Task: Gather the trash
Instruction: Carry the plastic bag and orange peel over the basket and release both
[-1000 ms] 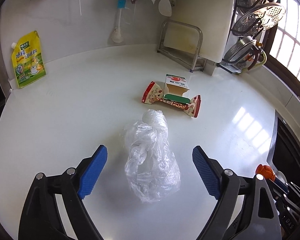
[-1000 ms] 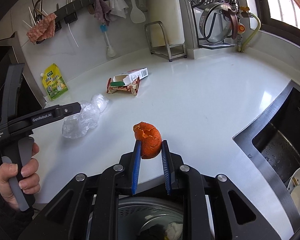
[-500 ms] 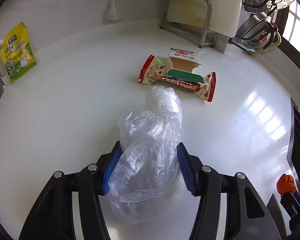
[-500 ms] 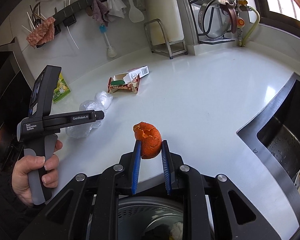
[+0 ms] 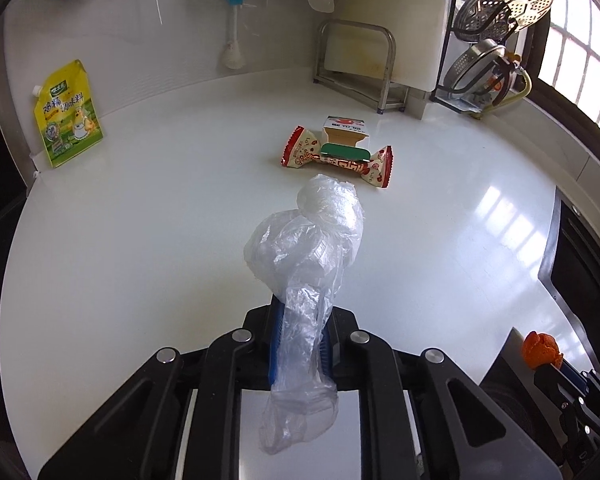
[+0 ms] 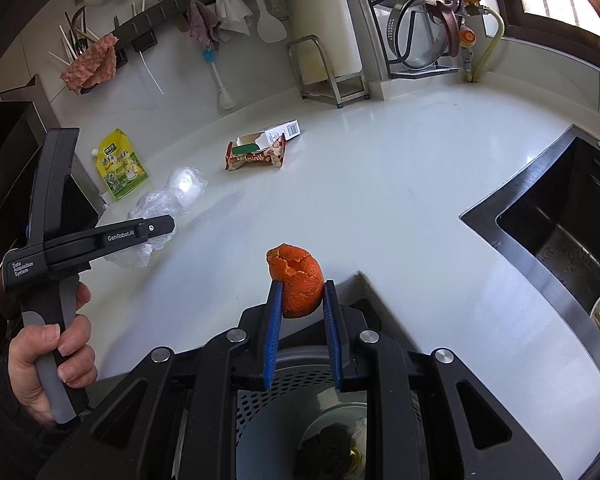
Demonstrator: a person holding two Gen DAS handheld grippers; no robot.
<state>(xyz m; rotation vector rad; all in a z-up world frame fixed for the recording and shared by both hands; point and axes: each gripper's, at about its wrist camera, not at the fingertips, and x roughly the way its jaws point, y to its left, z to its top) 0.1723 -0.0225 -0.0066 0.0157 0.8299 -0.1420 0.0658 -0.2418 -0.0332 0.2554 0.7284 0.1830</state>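
now that the jaws of my left hand-held gripper (image 5: 300, 344), which were standing wide on either side of it a second ago, have come fully together, i am pinching the crumpled clear plastic bag (image 5: 312, 248) between the blue pads, with its lower tail hanging out below them and its bunched, knotted end bulging forward over the white surface (image 5: 140, 240). in the right wrist view the bag is still looking close to the surface, so i cannot tell whether it is fully lifted yet. my right hand-held gripper (image 6: 299, 300) is keeping its narrow hold on the torn orange peel (image 6: 296, 280), unchanged, and it is hovering above a round perforated bin (image 6: 284, 384) whose opening is showing just below the jaws. i am judging that both hands are now carrying trash, so the peel is ready to drop and the bag needs bringing across to the bin. the red printed snack wrapper (image 5: 336, 160) and the small open cardboard carton (image 5: 346, 130) touching it are still lying farther back, waiting to be collected.
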